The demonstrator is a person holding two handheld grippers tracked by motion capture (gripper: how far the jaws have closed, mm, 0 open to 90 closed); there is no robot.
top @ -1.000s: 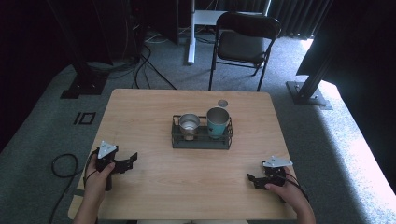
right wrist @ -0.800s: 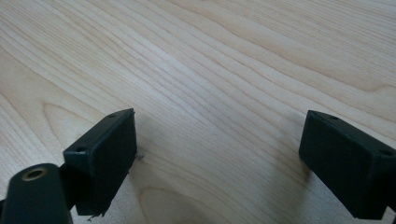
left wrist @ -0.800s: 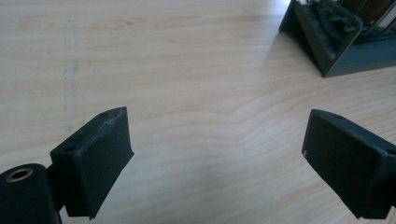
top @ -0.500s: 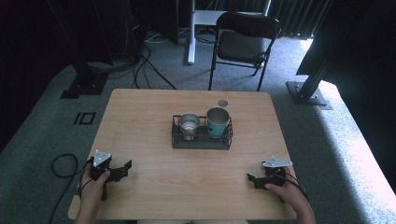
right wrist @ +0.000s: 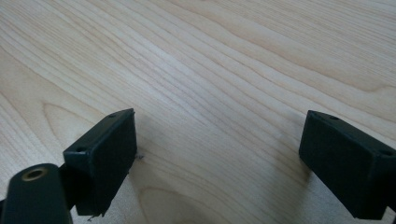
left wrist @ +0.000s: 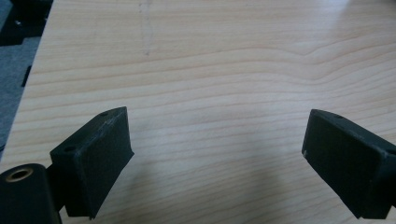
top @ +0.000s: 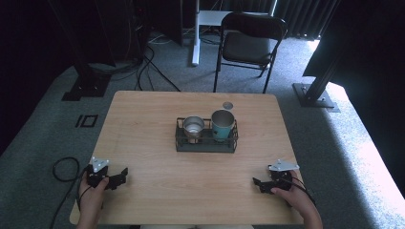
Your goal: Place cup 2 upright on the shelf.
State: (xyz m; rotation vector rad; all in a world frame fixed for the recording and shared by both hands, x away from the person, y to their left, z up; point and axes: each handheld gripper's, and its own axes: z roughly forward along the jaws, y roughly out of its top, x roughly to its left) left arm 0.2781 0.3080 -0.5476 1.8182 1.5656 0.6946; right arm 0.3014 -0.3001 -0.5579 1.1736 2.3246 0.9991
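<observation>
Left claw point(top: 120, 177) shifted nearer table point(top: 191, 102) edge, jaws apart, right claw point(top: 258, 183) level, empty.

Left gripper point(top: 119, 177) has shifted along the table point(top: 157, 119) toward its near left corner, now lying closer to the near edge and left edge.

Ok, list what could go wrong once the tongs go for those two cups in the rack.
1. The steel cup and teal cup stand close together in the wire rack; lifting one could likely knock the other.
2. The rack's rails may catch a jaw or a cup being lifted out.
3. Both left tongs and right tongs rest open near the table front edge, so the reach is long.
</observation>
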